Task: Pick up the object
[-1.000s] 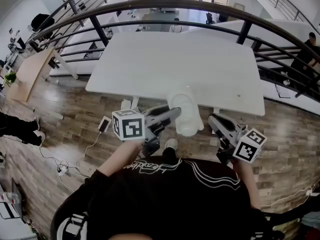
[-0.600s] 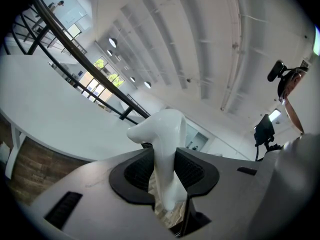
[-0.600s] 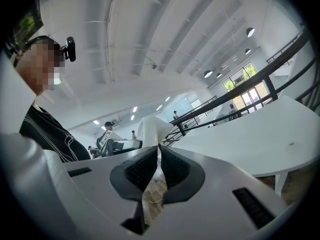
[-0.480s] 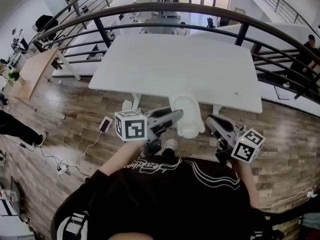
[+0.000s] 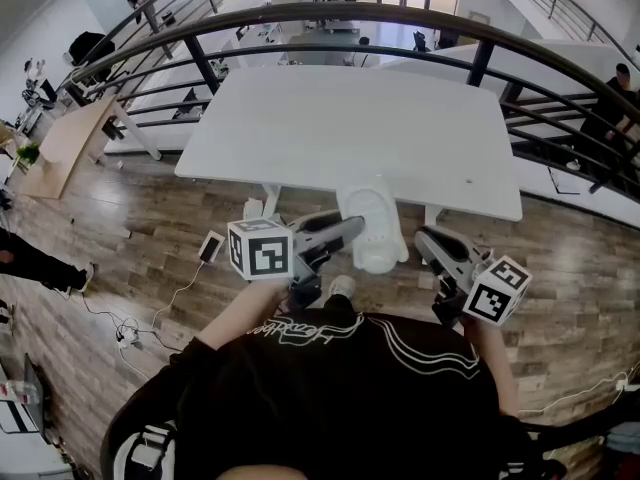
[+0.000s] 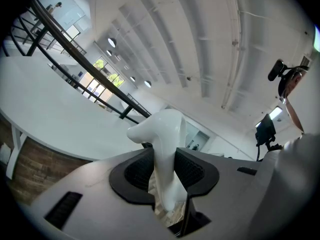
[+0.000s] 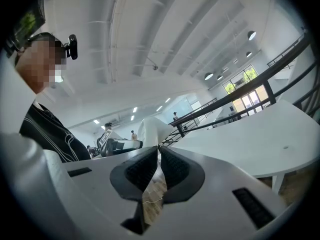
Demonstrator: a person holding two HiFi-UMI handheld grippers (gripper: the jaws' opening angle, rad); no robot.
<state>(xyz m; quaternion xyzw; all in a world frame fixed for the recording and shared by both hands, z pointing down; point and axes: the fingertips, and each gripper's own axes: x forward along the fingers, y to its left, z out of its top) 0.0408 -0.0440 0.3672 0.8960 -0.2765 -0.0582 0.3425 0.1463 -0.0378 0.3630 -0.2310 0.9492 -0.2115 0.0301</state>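
The white table [image 5: 350, 138] fills the middle of the head view, its top bare, with a dark railing [image 5: 300, 13] curving beyond its far edge and wooden floor [image 5: 150, 228] below its near edge. The white object [image 5: 372, 230] is not resting on that top: it hangs in the air in front of the middle of the near edge, clamped in the left gripper [image 5: 352, 228]. In the left gripper view the ribbed pads press on both sides of its narrower lower part, while a rounded, beak-like upper part juts out past the jaws. The surface is smooth and glossy, so it looks hard and stiff, probably slick, and possibly breakable if it is ceramic; its weight cannot be judged. The narrow waist under the bulge seems the sensible place to hold it, since the swelling above should stop it sliding out. The right gripper [image 5: 430, 241] hangs just right of the object, apart from it, its jaws pressed together on nothing.
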